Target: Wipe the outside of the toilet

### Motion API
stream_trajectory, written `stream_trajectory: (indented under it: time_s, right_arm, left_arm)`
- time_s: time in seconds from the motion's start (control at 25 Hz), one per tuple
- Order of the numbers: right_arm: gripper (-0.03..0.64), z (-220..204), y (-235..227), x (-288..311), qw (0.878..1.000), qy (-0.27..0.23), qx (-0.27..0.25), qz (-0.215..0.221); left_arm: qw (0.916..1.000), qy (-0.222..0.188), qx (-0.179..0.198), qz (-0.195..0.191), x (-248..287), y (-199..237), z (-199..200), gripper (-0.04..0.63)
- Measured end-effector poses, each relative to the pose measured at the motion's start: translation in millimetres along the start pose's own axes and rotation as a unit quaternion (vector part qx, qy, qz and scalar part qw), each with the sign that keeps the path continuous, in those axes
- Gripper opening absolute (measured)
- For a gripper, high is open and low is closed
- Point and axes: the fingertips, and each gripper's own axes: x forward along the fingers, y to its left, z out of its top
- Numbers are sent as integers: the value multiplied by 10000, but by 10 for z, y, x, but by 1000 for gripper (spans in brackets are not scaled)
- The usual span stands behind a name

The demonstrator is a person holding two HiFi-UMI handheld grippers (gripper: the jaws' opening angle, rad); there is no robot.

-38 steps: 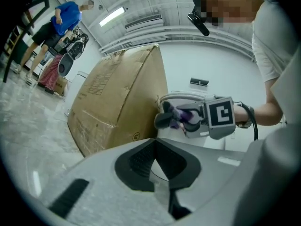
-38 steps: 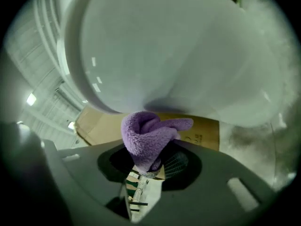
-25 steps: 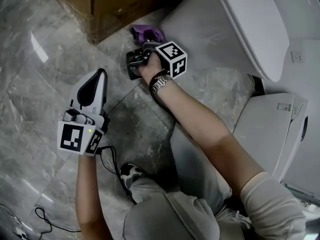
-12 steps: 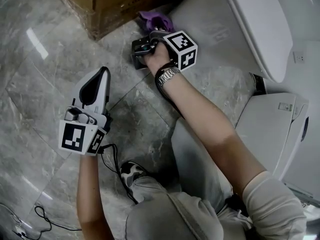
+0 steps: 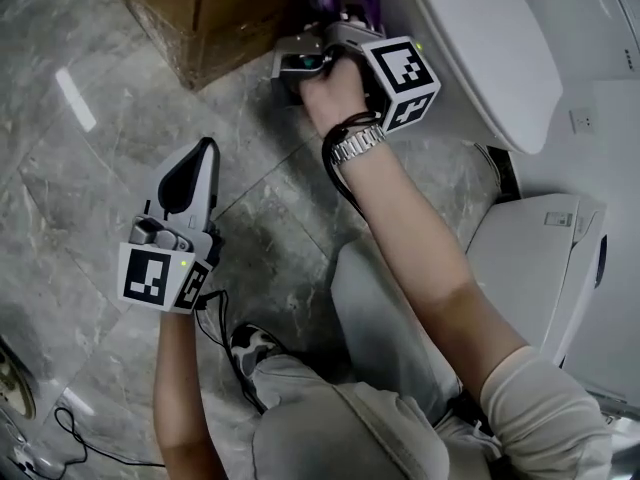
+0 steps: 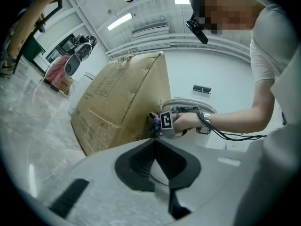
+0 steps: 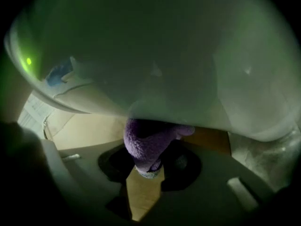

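Your right gripper pinches the purple cloth, held up against the underside curve of the toilet bowl, in the gap beside the box; left gripper hangs over the floor, well apart, jaws pressed together on nothing; wiping looks under way on this flank; no view shows which surfaces are clean; lid, front and far side likely remain.

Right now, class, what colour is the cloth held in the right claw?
Purple. The cloth shows best in the right gripper view, pressed against the toilet.
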Motion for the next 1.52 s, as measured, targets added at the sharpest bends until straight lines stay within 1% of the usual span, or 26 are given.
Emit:
stream_trajectory:
  time_s: [0.08, 0.28, 0.44, 0.52, 0.6, 0.68, 0.76, 0.84, 0.96, 1.04, 1.16, 1.28, 1.36, 1.4, 1.52]
  right_arm:
    - [140, 7, 160, -73, 9999, -41, -37, 136]
    - [140, 24, 539, -254, 9973, 25, -361, 644]
    - [140, 67, 739, -472, 9920, 73, -678, 1062]
    - [140, 59, 816, -540, 9895, 131, -771, 1215]
    - [140, 1, 865, -538, 9887, 319, -765, 1246]
    - [140, -22, 892, -565, 9867, 599, -920, 1198]
    - [140, 22, 888, -716, 9819, 921, -1238, 1100]
    - [140, 46, 892, -896, 9743, 1298, -1507, 1056]
    - [140, 76, 962, -1094, 9660, 1775, -1536, 1081]
    - [140, 115, 942, -1209, 9660, 1973, -1424, 880]
    - [141, 221, 848, -1425, 9662, 2191, -1318, 334]
    - [141, 478, 743, -1726, 9585, 2402, -1524, -171]
    - [141, 697, 658, -1922, 9477, 2576, -1798, -555]
    - [141, 794, 639, -2010, 9404, 2691, -1957, -707]
    - [141, 1067, 612, -2214, 9113, 3051, -2534, -1104]
  left_arm:
    - [10000, -31, 5, 63, -79, -20, 20, 5]
    - [9997, -112, 68, 213, -260, -117, 37, 5]
    - [9992, -236, 199, 239, -351, -239, 59, 5]
    - [9990, -247, 232, 304, -383, -196, 102, 5]
    - [9979, -225, 291, 536, -402, -65, 205, 5]
    - [9957, -227, 344, 835, -448, -12, 363, 5]
    - [9939, -225, 228, 1051, -566, -121, 515, 5]
    - [9928, -192, 65, 1177, -722, -272, 671, 5]
    - [9903, -235, 35, 1371, -924, -503, 983, 5]
    - [9880, -212, 26, 1532, -1050, -652, 1205, 5]
    - [9841, 53, -59, 1776, -1263, -842, 1495, 5]
    - [9804, 237, -154, 1950, -1504, -1145, 1838, 5]
    - [9798, 304, -99, 1975, -1630, -1376, 2159, 5]
    - [9791, 323, -57, 2008, -1688, -1478, 2333, 5]
    - [9751, 290, 10, 2198, -1839, -1734, 2821, 5]
